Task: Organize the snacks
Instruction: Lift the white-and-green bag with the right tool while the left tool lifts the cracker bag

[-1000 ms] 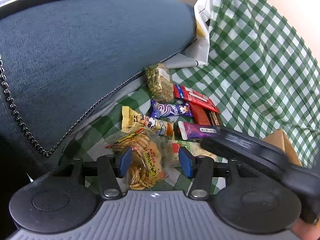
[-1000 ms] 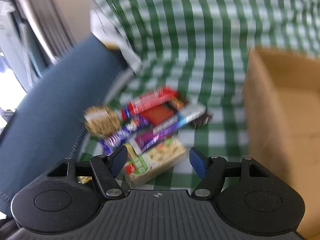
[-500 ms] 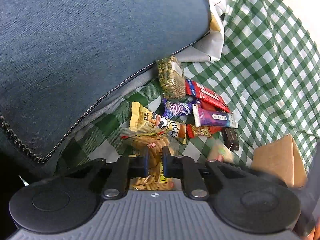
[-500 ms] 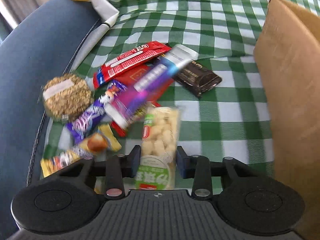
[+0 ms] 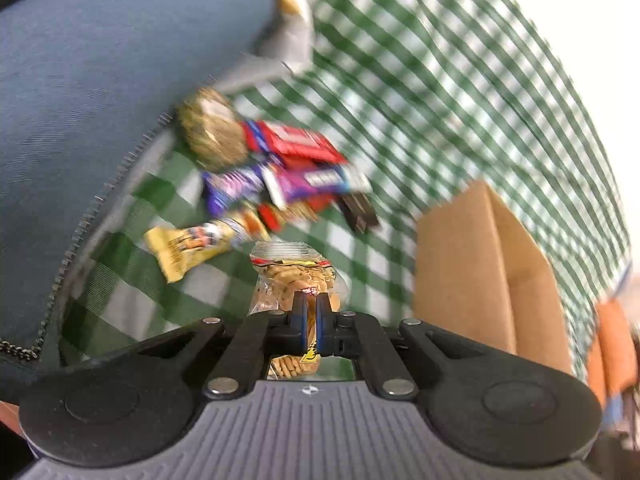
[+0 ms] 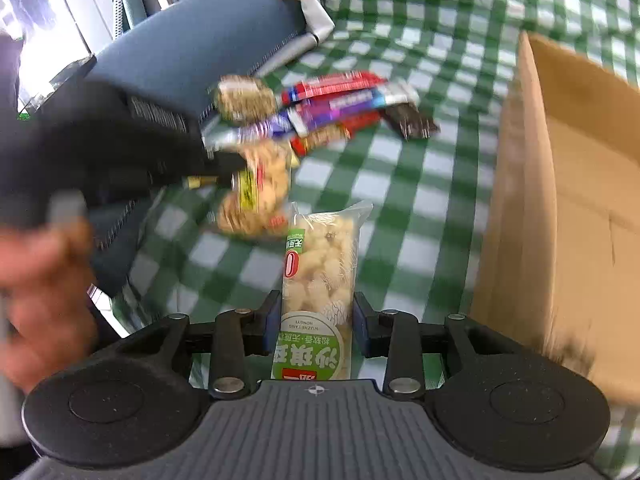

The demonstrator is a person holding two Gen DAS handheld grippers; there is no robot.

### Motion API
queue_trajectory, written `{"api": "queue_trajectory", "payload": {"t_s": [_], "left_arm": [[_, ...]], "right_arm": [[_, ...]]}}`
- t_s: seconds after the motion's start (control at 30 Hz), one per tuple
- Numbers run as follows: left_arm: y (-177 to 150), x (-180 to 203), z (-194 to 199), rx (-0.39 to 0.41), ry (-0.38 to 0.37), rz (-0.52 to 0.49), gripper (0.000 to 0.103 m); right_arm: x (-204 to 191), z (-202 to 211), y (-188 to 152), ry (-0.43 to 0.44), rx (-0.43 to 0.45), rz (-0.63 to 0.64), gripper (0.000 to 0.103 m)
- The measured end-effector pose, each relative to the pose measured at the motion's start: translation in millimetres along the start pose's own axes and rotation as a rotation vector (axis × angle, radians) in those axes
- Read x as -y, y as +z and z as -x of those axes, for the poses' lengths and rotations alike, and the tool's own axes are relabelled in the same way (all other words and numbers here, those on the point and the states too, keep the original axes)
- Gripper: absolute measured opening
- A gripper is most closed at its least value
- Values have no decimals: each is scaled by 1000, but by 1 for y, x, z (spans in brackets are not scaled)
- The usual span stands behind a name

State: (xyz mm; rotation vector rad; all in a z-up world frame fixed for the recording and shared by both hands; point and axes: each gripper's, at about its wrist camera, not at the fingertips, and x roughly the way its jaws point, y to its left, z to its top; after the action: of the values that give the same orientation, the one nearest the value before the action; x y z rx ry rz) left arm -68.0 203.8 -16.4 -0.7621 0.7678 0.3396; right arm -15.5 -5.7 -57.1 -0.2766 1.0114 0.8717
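The left gripper is clamped on a clear bag of crackers, apparently lifted off the green checked cloth. The right gripper pinches a green-labelled puffed-snack pack beside the cardboard box.

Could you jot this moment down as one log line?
left gripper: shut on cracker bag | right gripper: shut on green-label packet | cardboard box: nearby

Bare checked cloth lies open between the snack pile and the cardboard box. The box's upright wall closes the right side; the blue cushion hems in the left, touching the pile.
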Motion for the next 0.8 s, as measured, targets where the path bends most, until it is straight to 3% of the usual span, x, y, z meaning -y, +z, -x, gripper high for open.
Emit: {"api": "queue_trajectory", "payload": {"t_s": [0.07,0.17,0.3,0.37,0.47,0.6,0.8], "left_arm": [[7,11,-3,-73,-15,-77,3],[8,26,-16,-196,27,-213,3],[-1,23,-35,-209,182,-202,10],[-3,22,-36,-180,212,-159,34],[-11,26,-35,-155,234,-122,61],[-13,32,-48,-170,295,-153,63],[-19,30,-70,-201,348,-150,64]], "right_arm": [[3,-13,-11,-4,-47,-30,38],[-4,-20,-13,-29,-46,11,38],[-2,-18,-13,-33,-33,-1,38],[3,-20,-12,-35,-27,-8,38],[14,-24,-11,-43,-19,-33,40],[20,-26,-9,-38,-23,-55,40],[16,-28,-13,-59,-72,-31,57]]}}
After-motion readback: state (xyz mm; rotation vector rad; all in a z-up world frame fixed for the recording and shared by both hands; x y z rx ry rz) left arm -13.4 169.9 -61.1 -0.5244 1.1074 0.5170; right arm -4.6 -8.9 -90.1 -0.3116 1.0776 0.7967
